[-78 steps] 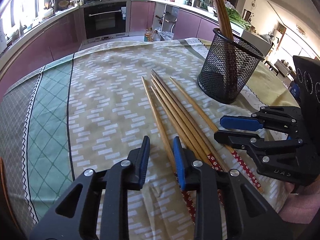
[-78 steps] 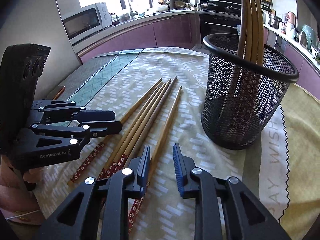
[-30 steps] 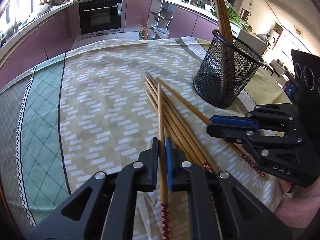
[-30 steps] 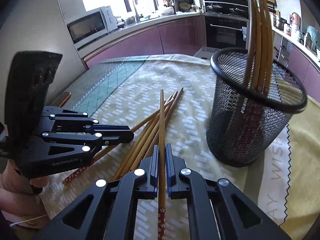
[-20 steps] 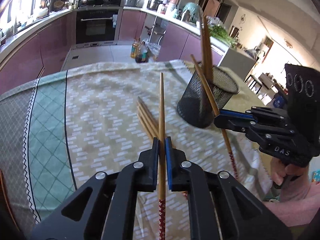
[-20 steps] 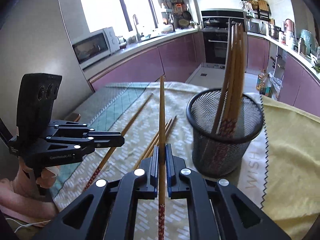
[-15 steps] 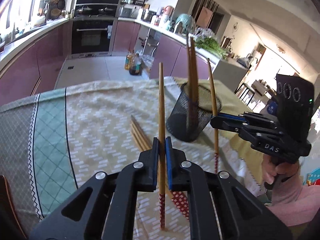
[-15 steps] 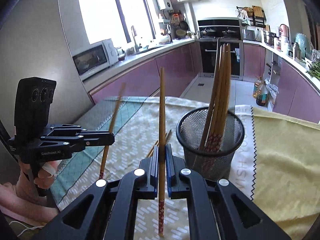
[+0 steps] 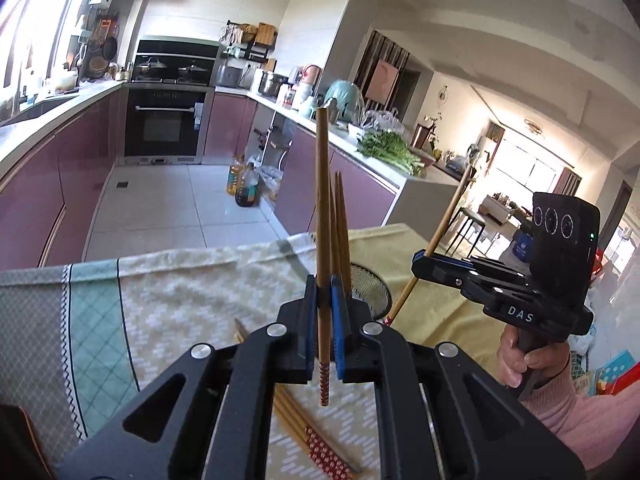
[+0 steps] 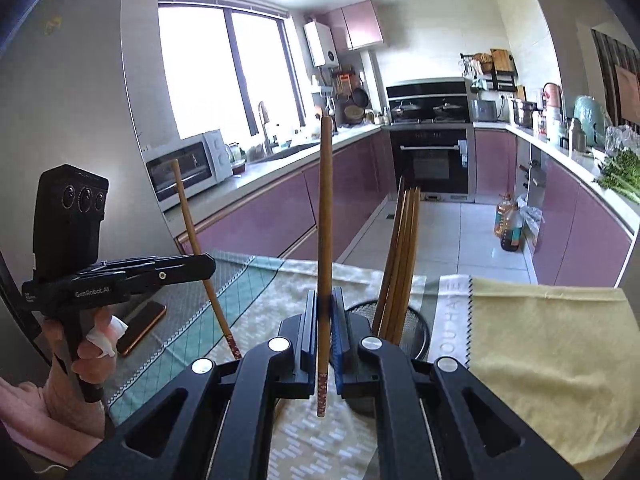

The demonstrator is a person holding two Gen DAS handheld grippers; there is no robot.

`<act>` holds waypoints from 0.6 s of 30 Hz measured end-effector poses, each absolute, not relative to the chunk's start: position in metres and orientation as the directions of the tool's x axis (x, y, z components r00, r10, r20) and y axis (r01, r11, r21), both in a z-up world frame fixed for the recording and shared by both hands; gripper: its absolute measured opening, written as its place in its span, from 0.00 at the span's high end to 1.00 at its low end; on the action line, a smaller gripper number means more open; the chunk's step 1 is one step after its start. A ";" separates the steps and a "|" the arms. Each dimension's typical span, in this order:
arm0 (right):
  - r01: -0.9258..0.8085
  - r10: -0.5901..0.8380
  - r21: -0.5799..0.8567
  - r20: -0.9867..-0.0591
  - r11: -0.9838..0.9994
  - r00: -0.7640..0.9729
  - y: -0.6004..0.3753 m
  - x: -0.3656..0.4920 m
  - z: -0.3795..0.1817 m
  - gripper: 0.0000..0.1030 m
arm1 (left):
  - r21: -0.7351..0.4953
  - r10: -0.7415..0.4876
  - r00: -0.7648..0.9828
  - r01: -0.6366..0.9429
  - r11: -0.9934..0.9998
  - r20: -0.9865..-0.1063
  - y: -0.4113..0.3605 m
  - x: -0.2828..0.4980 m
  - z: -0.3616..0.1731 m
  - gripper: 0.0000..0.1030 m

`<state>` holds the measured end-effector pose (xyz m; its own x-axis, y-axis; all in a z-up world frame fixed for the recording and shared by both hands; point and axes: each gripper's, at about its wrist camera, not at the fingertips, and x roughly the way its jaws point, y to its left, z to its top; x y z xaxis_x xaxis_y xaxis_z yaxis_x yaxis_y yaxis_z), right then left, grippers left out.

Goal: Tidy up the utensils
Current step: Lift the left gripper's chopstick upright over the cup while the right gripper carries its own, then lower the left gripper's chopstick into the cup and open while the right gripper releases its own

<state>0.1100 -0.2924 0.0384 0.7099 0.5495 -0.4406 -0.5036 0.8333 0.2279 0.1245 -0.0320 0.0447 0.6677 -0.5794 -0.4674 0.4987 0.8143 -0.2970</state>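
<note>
My left claw (image 9: 323,330) and right claw (image 10: 325,330) are each clamped on an upright chopstick (image 9: 322,216), red end down, and the holder (image 10: 416,330) sits just right of centre behind both, nearer my right claw.

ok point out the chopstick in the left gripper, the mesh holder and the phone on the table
chopstick (image 9: 322,240), left wrist view, mid shaft above the gripper
mesh holder (image 10: 418,330), right wrist view, right rim
phone (image 10: 141,327), right wrist view, its dark face
</note>
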 end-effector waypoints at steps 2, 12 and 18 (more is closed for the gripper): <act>-0.505 0.548 0.220 -0.420 0.834 0.723 -0.297 0.109 0.048 0.94 | -0.300 -0.591 0.670 0.510 0.806 -0.449 -0.036 0.129 0.054 0.93; -0.491 0.522 0.180 -0.337 0.853 0.784 -0.309 0.119 0.081 0.94 | -0.287 -0.625 0.687 0.556 0.780 -0.369 -0.062 0.152 0.096 0.93; -0.466 0.497 0.175 -0.362 0.867 0.789 -0.309 0.134 0.073 0.94 | -0.255 -0.612 0.682 0.559 0.789 -0.401 -0.083 0.164 0.095 0.93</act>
<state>0.1342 -0.3091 0.0729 0.7887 0.4970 -0.3618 -0.4661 0.8672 0.1752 0.1636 -0.0826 0.0951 0.6817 -0.6122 -0.4007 0.5590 0.7891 -0.2546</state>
